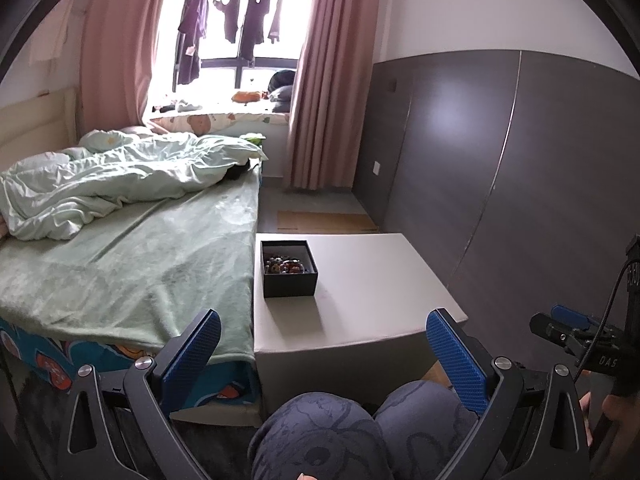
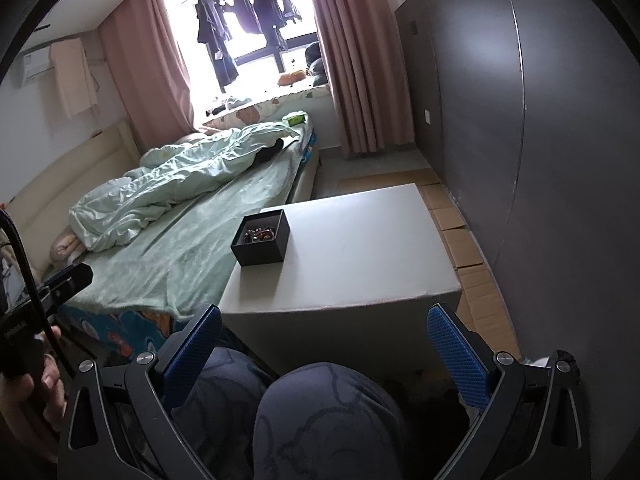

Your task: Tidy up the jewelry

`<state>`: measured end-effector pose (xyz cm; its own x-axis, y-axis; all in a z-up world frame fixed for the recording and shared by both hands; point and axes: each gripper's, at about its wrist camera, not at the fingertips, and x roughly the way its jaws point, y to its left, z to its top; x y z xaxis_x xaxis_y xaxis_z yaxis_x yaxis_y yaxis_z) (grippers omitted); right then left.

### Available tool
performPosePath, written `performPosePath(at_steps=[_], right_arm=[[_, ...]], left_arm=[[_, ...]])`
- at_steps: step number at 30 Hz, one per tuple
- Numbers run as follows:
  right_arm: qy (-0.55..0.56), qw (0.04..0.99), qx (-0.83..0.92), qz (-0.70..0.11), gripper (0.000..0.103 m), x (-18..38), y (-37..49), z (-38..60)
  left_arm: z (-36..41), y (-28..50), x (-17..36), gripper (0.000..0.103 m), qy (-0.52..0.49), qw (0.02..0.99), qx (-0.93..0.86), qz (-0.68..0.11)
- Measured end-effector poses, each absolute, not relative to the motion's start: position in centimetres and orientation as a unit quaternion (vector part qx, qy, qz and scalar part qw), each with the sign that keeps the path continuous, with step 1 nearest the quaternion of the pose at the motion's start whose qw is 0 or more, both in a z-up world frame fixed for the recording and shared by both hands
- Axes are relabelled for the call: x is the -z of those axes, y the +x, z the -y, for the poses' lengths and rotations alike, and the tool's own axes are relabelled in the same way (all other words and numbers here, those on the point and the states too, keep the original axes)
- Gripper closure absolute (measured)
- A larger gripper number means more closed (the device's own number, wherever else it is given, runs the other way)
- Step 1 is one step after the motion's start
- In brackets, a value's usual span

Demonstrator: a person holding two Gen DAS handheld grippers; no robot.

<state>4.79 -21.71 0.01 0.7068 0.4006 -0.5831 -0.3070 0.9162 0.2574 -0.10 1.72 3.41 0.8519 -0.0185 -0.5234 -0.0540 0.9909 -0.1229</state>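
Left wrist view: the left gripper is held low, above the person's knees, and its blue fingers are spread wide apart with nothing between them. Ahead of it is a grey worktop. A small black box with no lid sits on the worktop, at the corner nearest the bed. Inside the box is the jewelry, a little heap of colored beads. It is too small to tell one piece from another. The right gripper shows to the right of the worktop, and white letters "DAS" can be read on its black body; the rest of the word is hidden.

In the right wrist view, the right gripper also hangs over the knees, short of the worktop. Its fingers are wide open and hold nothing. The box and the jewelry sit on the side of the worktop by the bed. Both grippers are well apart from the box.

A crumpled pale green blanket lies on the bed beyond the box. Flat cardboard covers the floor between the worktop and a dark grey wall. Far past the worktop, pink curtains frame a bright window with dark clothes hanging in it.
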Motion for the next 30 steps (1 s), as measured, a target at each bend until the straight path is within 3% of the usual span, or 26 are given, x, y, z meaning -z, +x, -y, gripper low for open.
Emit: performPosePath(at_steps=[30], right_arm=[[0.089, 0.920, -0.196, -0.329, 0.000, -0.4, 4.8, 22.7]], left_arm=[[-0.8, -0.9, -4.5, 0.000, -0.061, 0.959, -0.007, -0.277]])
